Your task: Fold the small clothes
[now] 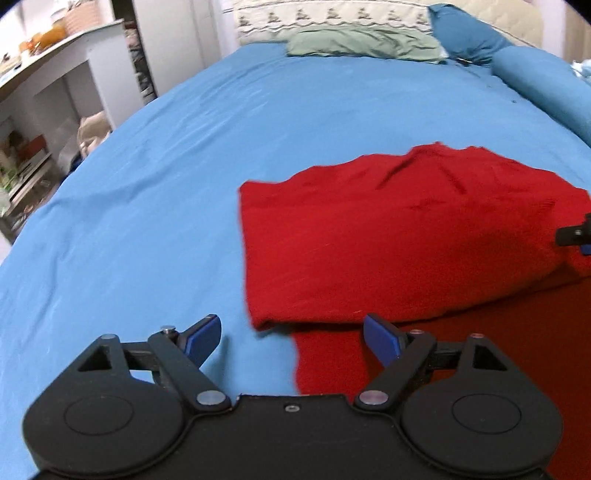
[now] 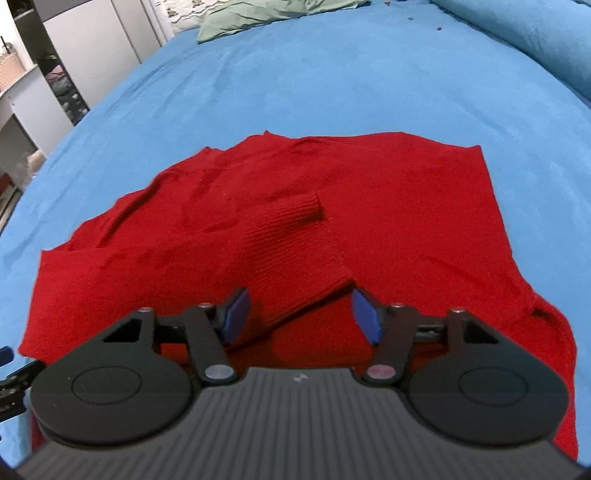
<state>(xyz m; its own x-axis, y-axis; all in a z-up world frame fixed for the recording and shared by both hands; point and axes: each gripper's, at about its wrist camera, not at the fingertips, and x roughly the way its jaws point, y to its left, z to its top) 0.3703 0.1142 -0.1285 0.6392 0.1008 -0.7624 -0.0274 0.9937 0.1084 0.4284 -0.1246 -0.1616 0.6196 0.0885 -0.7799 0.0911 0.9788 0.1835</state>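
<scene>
A red knit sweater point(image 1: 388, 240) lies on the blue bed sheet point(image 1: 166, 166), with one layer folded over another. My left gripper point(image 1: 293, 338) is open and empty, hovering over the sweater's near left edge. In the right wrist view the sweater point(image 2: 406, 206) fills the middle, with a ribbed sleeve cuff point(image 2: 295, 212) folded across its body. My right gripper point(image 2: 299, 314) is open, its blue pads on either side of the sleeve's near fold, holding nothing. A tip of the right gripper also shows in the left wrist view point(image 1: 576, 234) at the right edge.
A green pillow point(image 1: 362, 42) and blue pillows point(image 1: 476, 33) lie at the head of the bed. A blue bolster point(image 1: 546, 88) runs along the right side. White shelves and a desk point(image 1: 55, 74) stand left of the bed.
</scene>
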